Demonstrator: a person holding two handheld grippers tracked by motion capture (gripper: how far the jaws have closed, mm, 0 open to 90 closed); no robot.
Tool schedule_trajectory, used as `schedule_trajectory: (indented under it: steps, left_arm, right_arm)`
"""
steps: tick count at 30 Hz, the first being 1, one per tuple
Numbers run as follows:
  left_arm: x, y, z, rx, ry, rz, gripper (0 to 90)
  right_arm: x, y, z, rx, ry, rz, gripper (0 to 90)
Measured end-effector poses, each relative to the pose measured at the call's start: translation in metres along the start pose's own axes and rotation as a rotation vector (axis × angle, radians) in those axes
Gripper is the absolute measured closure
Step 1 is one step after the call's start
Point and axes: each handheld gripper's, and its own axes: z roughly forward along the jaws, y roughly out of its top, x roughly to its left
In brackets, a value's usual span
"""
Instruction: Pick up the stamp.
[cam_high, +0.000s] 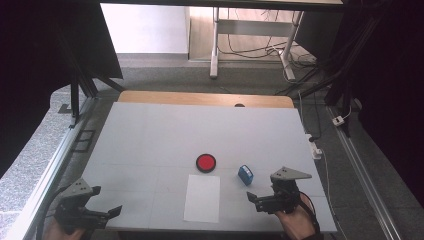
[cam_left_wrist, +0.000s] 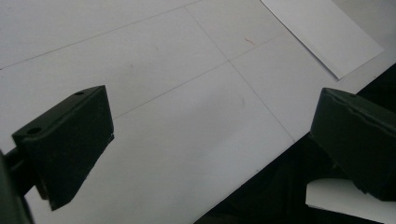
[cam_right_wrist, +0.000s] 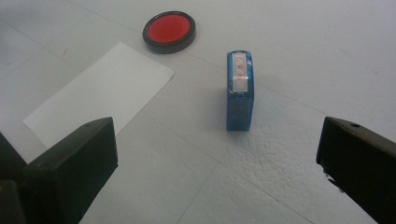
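Left gripper (cam_high: 107, 214): jaws spread, empty, at the white table's (cam_high: 150, 135) near-left edge.
White paper sheet (cam_high: 202, 198): flat, reaching the near edge.
Round red ink pad (cam_high: 206, 163): just beyond the sheet.
Blue rectangular stamp (cam_high: 245, 174): stands alone, bare tabletop all around.
Right gripper (cam_high: 256, 199): jaws wide, empty, near the stamp.

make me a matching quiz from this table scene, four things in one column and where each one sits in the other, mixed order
Things:
1. blue stamp
2. red ink pad
3. white paper sheet
4. left gripper

Places:
A. at the table's near left corner, jaws open over bare surface
B. flat on the table, just nearer the person than the round pad
C. straight ahead between the right gripper's open jaws
D. near the table's middle, just beyond the sheet

Pairs: 1-C, 2-D, 3-B, 4-A
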Motion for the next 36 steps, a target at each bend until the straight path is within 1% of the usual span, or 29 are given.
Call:
schedule_trajectory:
  steps: [3,6,8,11,18,19,22,25,27,28,29,32,33,35,36]
  left_arm:
    - [0.000,0.000,0.000,0.001,0.000,0.000,0.0]
    - [0.000,0.000,0.000,0.001,0.000,0.000,0.0]
    - [0.000,0.000,0.000,0.001,0.000,-0.001,0.0]
    - [0.000,0.000,0.000,0.002,0.001,0.001,0.0]
    - [0.000,0.000,0.000,0.002,0.001,0.001,0.0]
    - [0.000,0.000,0.000,0.002,0.001,0.002,0.0]
    - [0.000,0.000,0.000,0.003,0.000,0.003,0.0]
    - [0.000,0.000,0.001,0.003,-0.002,0.002,0.0]
    - [0.000,0.000,0.000,0.004,-0.004,0.002,0.0]
    - [0.000,0.000,0.000,0.005,-0.005,0.001,0.0]
    - [0.000,0.000,0.000,0.005,-0.006,0.001,0.0]
    - [0.000,0.000,0.000,0.004,-0.003,0.001,0.0]
    - [0.000,0.000,0.000,0.004,-0.003,0.000,0.0]
    - [0.000,0.000,0.000,0.004,-0.005,-0.001,0.0]
    - [0.000,0.000,0.000,0.004,-0.004,0.000,0.0]
  right_arm:
    - [0.000,0.003,0.004,0.015,-0.013,-0.016,0.0]
    - [0.000,0.005,0.009,0.024,-0.025,-0.016,0.0]
    - [0.000,0.008,0.015,0.029,-0.041,-0.019,0.0]
    - [0.001,0.013,0.020,0.032,-0.048,-0.023,0.0]
    - [0.000,0.020,0.026,0.036,-0.039,-0.018,0.0]
    - [0.000,0.021,0.027,0.032,-0.039,-0.016,0.0]
    - [-0.002,0.024,0.031,0.040,-0.050,-0.026,0.0]
    - [-0.004,0.025,0.036,0.051,-0.052,-0.023,0.0]
    - [-0.006,0.027,0.042,0.066,-0.066,-0.030,0.0]
    - [-0.006,0.027,0.042,0.066,-0.066,-0.030,0.0]
    - [-0.008,0.028,0.046,0.078,-0.066,-0.036,0.0]
    - [-0.009,0.028,0.051,0.084,-0.075,-0.045,0.0]
    - [-0.011,0.029,0.056,0.098,-0.084,-0.052,0.0]
    - [-0.011,0.030,0.058,0.104,-0.087,-0.054,0.0]
    - [-0.013,0.030,0.062,0.118,-0.092,-0.060,0.0]
